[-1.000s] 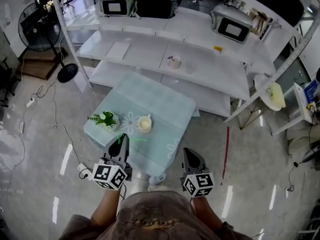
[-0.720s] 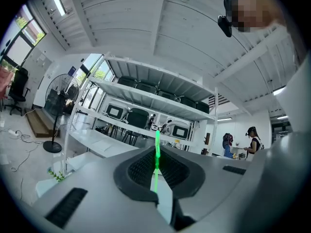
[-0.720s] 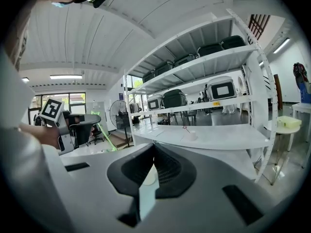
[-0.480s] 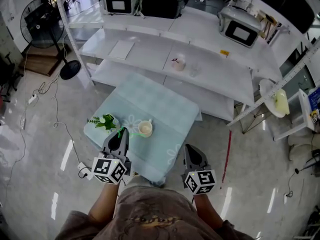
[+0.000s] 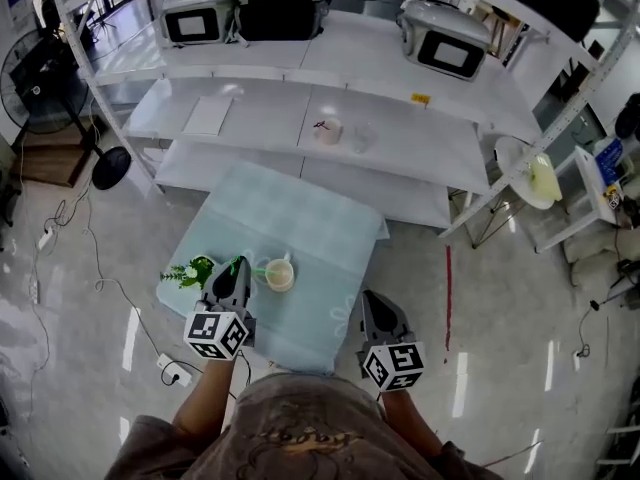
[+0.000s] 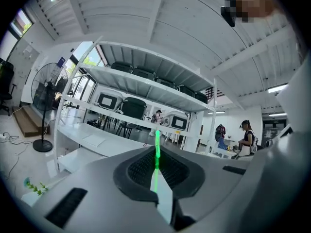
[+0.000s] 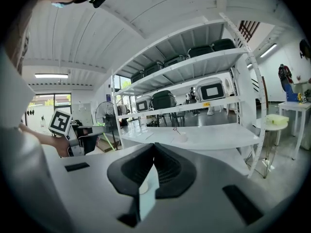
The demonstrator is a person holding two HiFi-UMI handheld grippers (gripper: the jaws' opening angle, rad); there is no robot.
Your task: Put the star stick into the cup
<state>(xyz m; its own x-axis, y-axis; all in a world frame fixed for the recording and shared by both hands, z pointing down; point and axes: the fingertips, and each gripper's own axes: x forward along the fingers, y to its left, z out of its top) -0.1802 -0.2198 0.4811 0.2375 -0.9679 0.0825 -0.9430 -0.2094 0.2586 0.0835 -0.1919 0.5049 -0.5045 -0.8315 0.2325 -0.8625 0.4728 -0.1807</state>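
The small cream cup (image 5: 279, 275) stands on the pale blue cloth of the low table (image 5: 310, 218). My left gripper (image 5: 237, 266) hangs just left of the cup and is shut on the thin green star stick (image 5: 253, 269), whose free end reaches toward the cup's rim. In the left gripper view the star stick (image 6: 157, 152) rises glowing green from between the closed jaws. My right gripper (image 5: 372, 299) is shut and holds nothing, at the table's near right edge. In the right gripper view a bit of the cup (image 7: 143, 187) shows past the jaws.
A small green plant (image 5: 189, 271) sits on the table left of my left gripper. Behind the table runs white shelving (image 5: 400, 138) with a cup (image 5: 326, 130), a flat sheet and grey cases. A standing fan (image 5: 40, 68) and floor cables lie at the left.
My left gripper has carried the stick forward until it is level with the cup, the stick's end nearing the rim. The head view has swung a little. The right gripper stays put.
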